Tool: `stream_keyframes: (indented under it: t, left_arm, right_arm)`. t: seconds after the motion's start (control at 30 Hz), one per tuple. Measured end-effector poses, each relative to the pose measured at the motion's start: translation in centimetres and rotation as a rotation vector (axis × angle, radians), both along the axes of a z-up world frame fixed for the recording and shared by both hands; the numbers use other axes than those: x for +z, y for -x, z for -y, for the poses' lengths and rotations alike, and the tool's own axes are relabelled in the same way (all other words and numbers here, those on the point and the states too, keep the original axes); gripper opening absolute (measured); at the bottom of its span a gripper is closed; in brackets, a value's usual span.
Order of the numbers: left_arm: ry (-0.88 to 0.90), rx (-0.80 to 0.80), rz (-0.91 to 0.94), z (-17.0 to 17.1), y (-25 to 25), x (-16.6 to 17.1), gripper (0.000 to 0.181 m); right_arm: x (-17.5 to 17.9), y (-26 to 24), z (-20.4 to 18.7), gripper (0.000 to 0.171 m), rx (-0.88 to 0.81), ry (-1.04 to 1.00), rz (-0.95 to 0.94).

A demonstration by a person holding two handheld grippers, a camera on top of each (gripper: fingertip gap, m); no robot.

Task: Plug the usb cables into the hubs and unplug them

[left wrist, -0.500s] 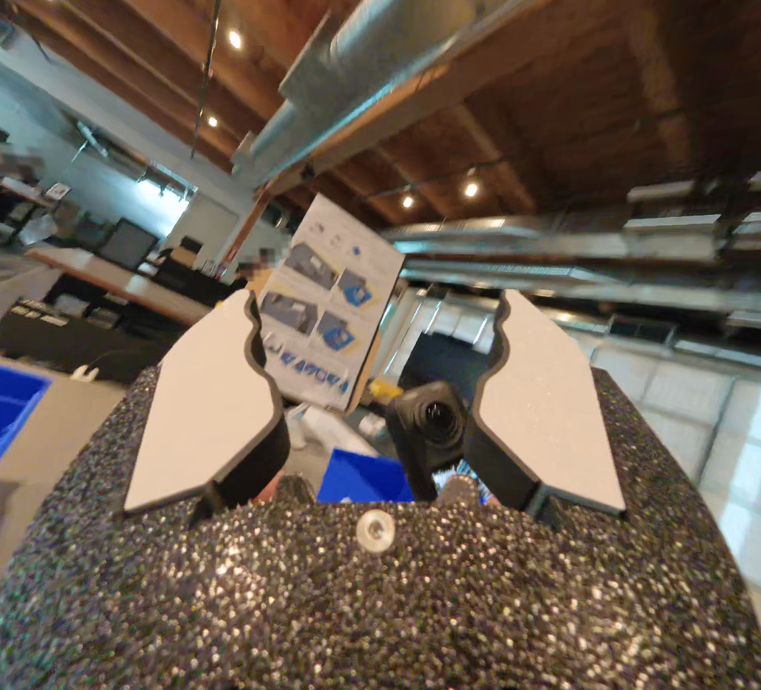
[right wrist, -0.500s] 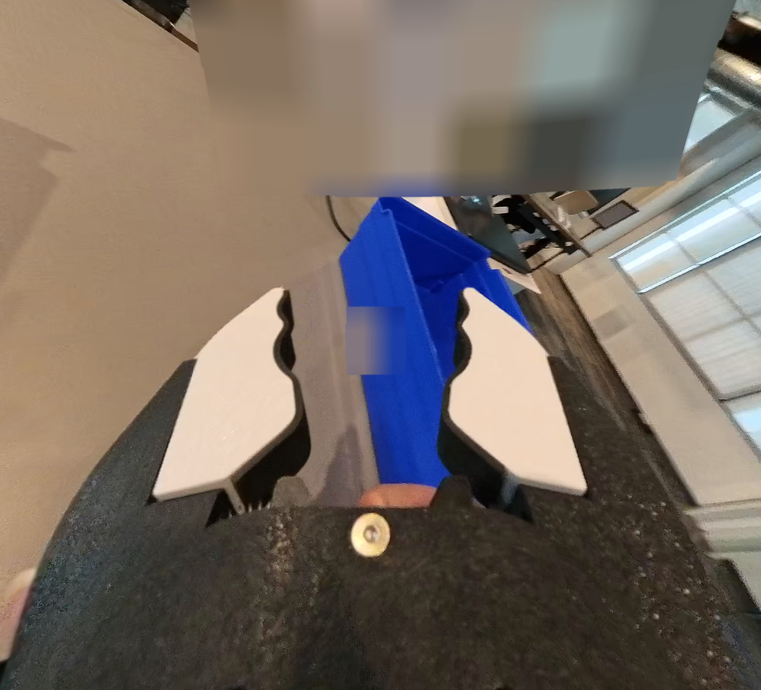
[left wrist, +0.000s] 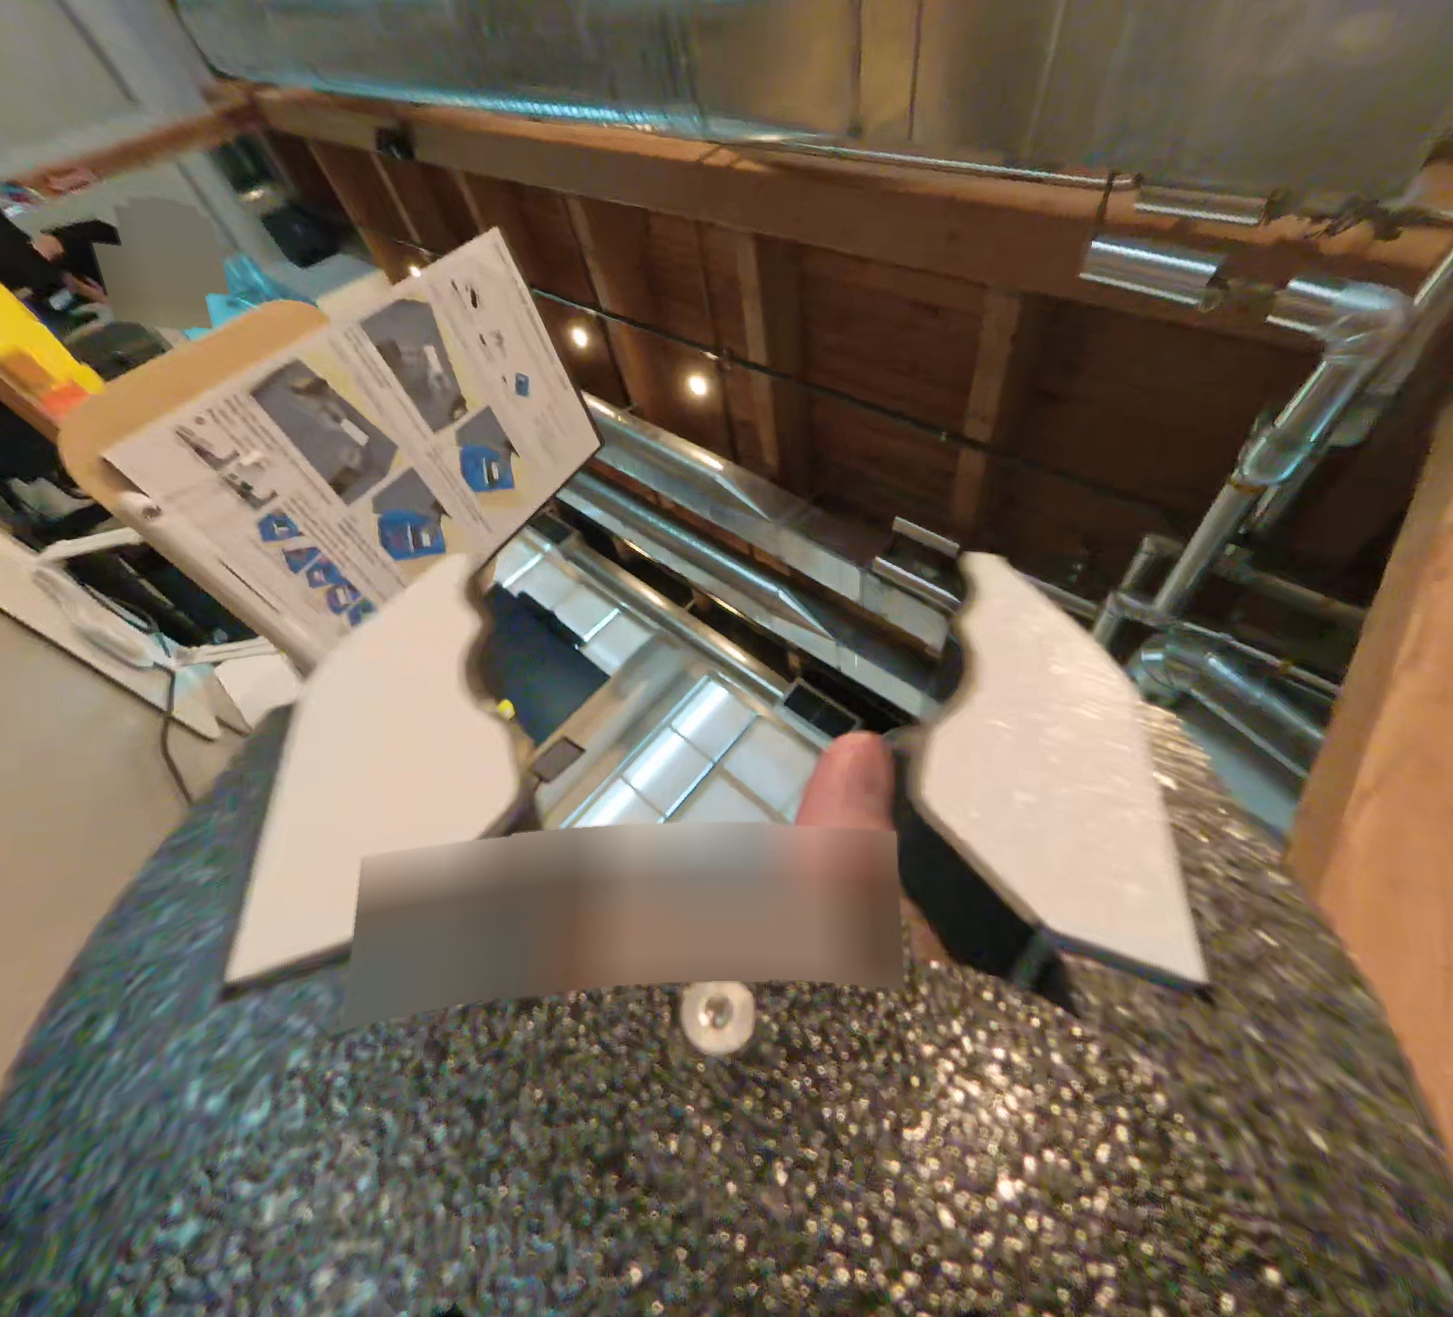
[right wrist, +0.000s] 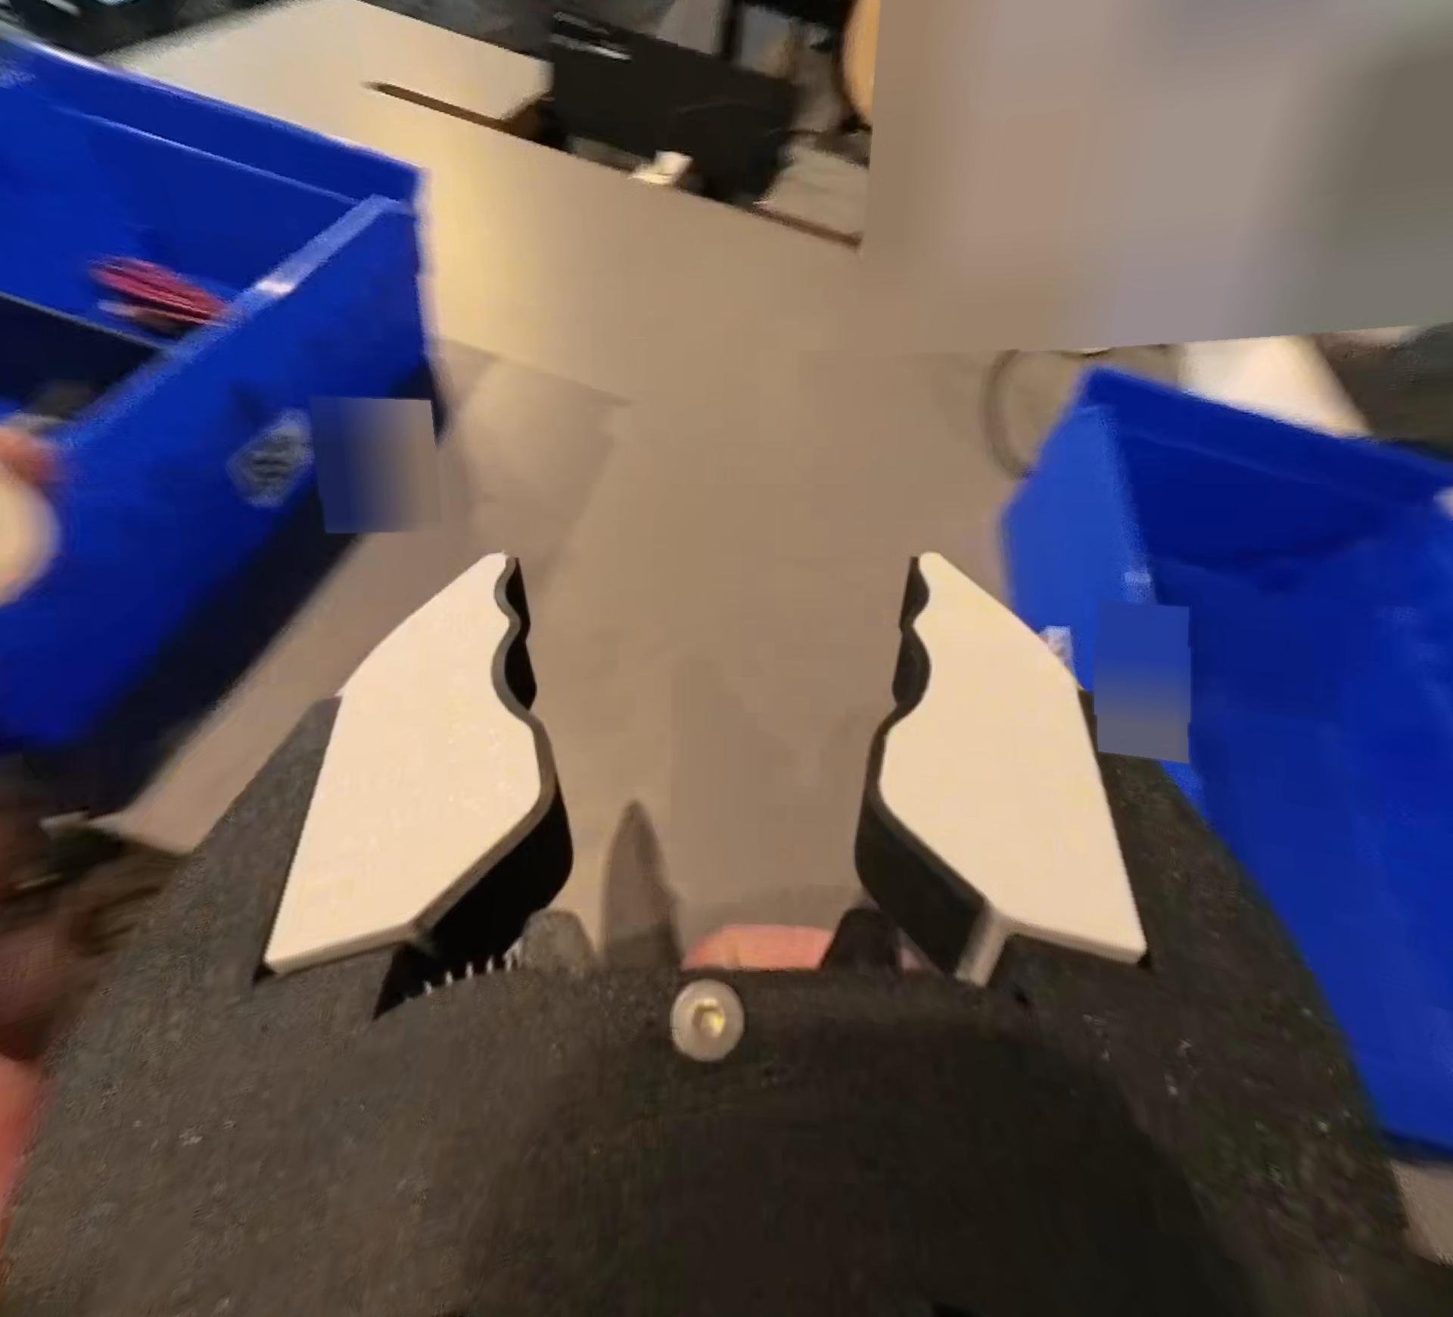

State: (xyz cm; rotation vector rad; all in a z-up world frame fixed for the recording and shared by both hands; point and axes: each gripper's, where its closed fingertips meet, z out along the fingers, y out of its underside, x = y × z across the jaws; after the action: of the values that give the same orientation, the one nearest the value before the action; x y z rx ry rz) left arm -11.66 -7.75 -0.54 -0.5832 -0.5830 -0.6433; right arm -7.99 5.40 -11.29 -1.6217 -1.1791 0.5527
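Left gripper (left wrist: 715, 619) tilted toward the ceiling, jaws apart, empty. Right gripper (right wrist: 711, 619) also spread, empty, above bare table (right wrist: 708, 414) between two blue bins (right wrist: 196, 493). Probably positioning only; no cables or hubs visible.

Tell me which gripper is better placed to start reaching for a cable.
Probably the right gripper: it is open and faces the table between two blue bins. The left gripper, also open, points up at the ceiling ducts. No cable shows clearly.

Each claw, the left claw (left wrist: 719, 638) and the right claw (right wrist: 711, 638), has two pale grey scalloped-edged fingers on a black glittery foam-like body, with one silver screw (left wrist: 717, 1026) at six o'clock below them.
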Motion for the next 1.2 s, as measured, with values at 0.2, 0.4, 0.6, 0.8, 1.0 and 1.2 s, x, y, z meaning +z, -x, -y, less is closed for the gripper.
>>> stream_keyframes:
  t: [0.2,0.4,0.6,0.8,1.0,1.2]
  left_arm:
    - [-0.306,0.01,-0.335,5.8,-7.2,7.4,0.144]
    - [-0.361,0.038,-0.615,7.5,-14.8,10.4,0.145]
    - [-0.308,0.071,-0.7,6.4,-16.4,9.7,0.145]
    - [-0.277,0.082,-0.711,5.8,-16.3,9.3,0.144]
    - [-0.25,0.083,-0.699,5.2,-16.2,8.9,0.143]
    - [-0.365,0.083,-0.688,8.7,-17.2,11.3,0.14]
  right_arm:
    - [-0.7,-2.0,-4.7,0.089,-0.253,-0.273,0.171]
    - [-0.5,-2.2,-5.0,0.085,-0.308,-0.436,0.253]
    - [-1.0,-1.9,-4.2,0.084,-0.293,-0.455,0.277]
    - [-1.4,-1.6,-4.0,0.084,-0.282,-0.447,0.279]
    - [-1.3,-1.5,-4.0,0.084,-0.28,-0.433,0.272]
    - [0.4,-2.2,-3.2,0.078,-0.218,-0.326,0.158]
